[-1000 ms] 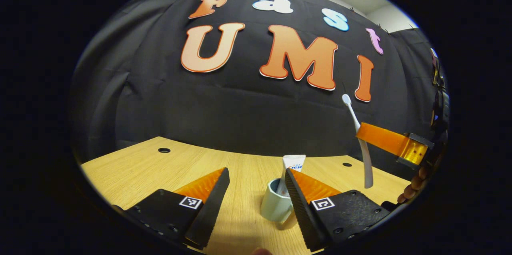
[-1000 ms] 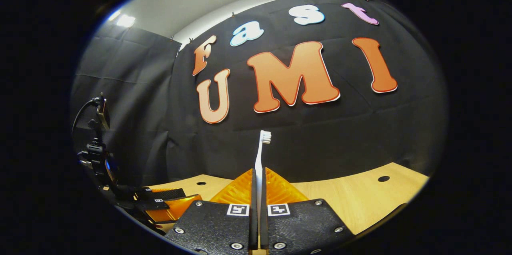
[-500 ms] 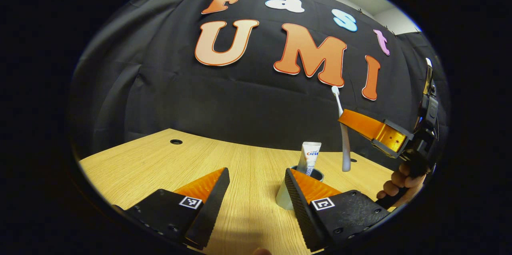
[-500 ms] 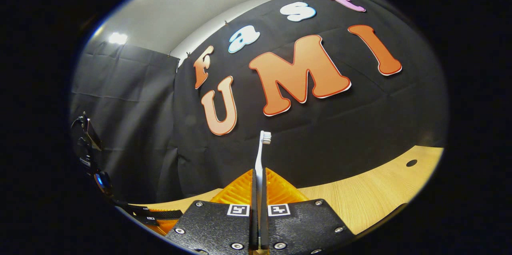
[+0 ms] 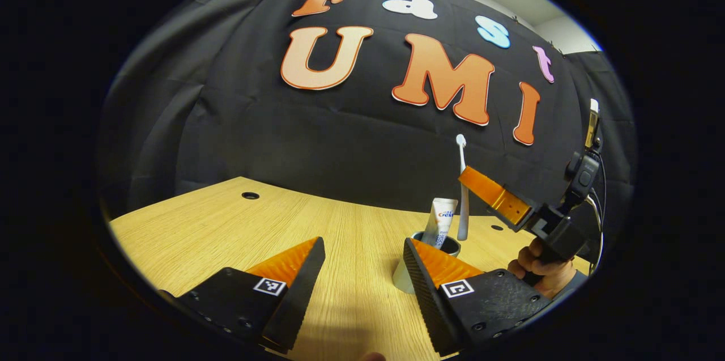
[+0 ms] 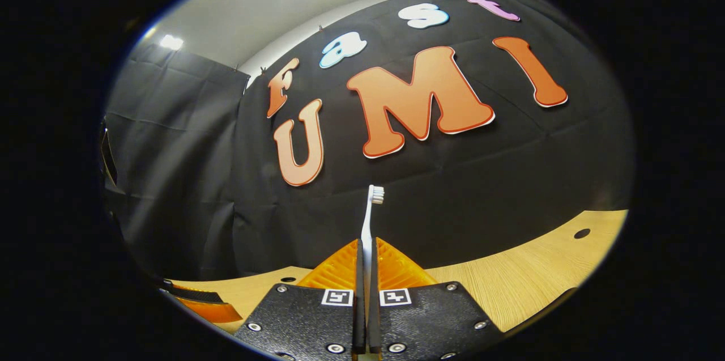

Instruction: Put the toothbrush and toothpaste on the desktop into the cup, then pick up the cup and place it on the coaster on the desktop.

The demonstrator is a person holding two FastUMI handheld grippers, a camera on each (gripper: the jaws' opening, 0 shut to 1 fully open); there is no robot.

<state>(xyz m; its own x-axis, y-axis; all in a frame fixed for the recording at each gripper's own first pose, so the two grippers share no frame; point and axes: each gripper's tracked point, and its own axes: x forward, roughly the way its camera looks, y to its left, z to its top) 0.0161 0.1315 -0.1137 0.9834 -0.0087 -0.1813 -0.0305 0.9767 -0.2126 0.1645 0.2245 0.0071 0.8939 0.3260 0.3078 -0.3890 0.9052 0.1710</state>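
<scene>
In the left gripper view the left gripper [image 5: 362, 276] hung low over the wooden desktop [image 5: 198, 230], its camera looking forward along the boards, its two fingers spread wide with bare wood between them and nothing held; just behind the tip of its right-hand finger stood the cup [image 5: 409, 270], partly hidden by that finger, with the toothpaste [image 5: 442, 222] upright inside it, its flat end sticking out over the rim; beyond and to the right of the cup a hand [image 5: 541, 267] gripped the handle of the right gripper [image 5: 470, 179], which reached in slantwise from the right at a downward tilt, its fingers pressed together on the toothbrush [image 5: 463, 191]; the toothbrush hung almost upright, bristles up, its lower end just above the far rim of the cup and close beside the toothpaste, whether touching I could not tell. In the right gripper view the right gripper [image 6: 365, 270] had both fingers closed flat on the toothbrush [image 6: 371, 219], the handle pinched in the narrow slit between them and the bristled head rising straight ahead of the tips; the desktop [image 6: 538, 270] lay past them, and an edge of the left gripper [image 6: 207, 307] sat low to the left.
</scene>
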